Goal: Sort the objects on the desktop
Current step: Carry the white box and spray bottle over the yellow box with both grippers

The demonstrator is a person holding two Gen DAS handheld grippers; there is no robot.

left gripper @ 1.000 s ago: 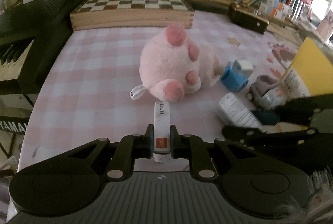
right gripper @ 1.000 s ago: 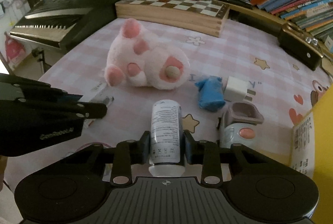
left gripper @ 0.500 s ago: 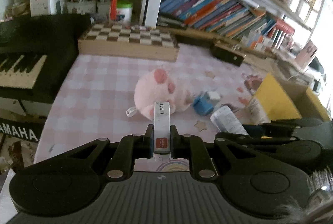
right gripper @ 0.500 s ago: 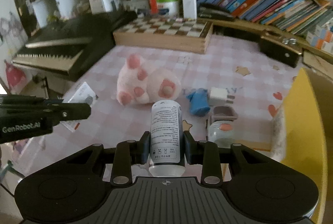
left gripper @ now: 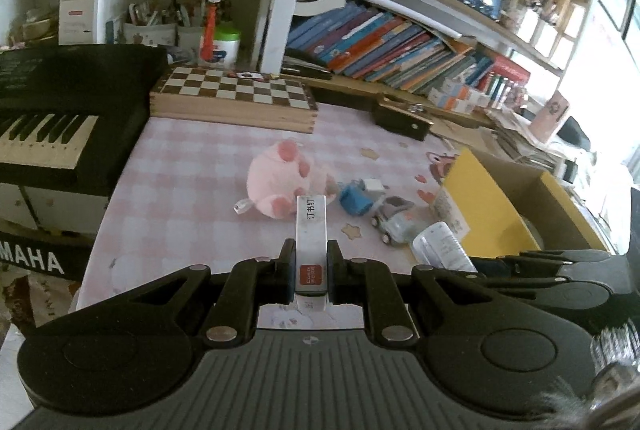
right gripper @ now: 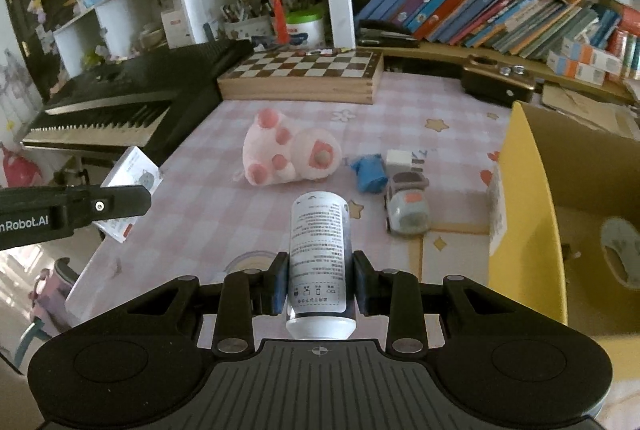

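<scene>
My left gripper [left gripper: 310, 266] is shut on a white staple box [left gripper: 310, 234] with a red label, held high above the near table edge. My right gripper [right gripper: 320, 278] is shut on a white bottle [right gripper: 320, 250] with black print, also raised. On the pink checked table lie a pink plush toy [right gripper: 288, 150], a blue toy [right gripper: 369, 172], a white cube [right gripper: 398, 159] and a grey toy car [right gripper: 406, 208]. A yellow cardboard box [right gripper: 524, 214] stands open to the right. The left gripper and its staple box [right gripper: 128, 186] show at the left of the right wrist view.
A wooden chessboard box [right gripper: 304, 78] lies at the back of the table. A black keyboard [right gripper: 116, 102] stands on the left. A dark brown case [right gripper: 496, 82] sits at the back right. Bookshelves [right gripper: 480, 2] rise behind. A pale item [right gripper: 620, 250] lies inside the yellow box.
Both grippers have risen well above the table and pulled back, each still holding its object. The table objects now look smaller and farther. The yellow box's inside has come into view.
</scene>
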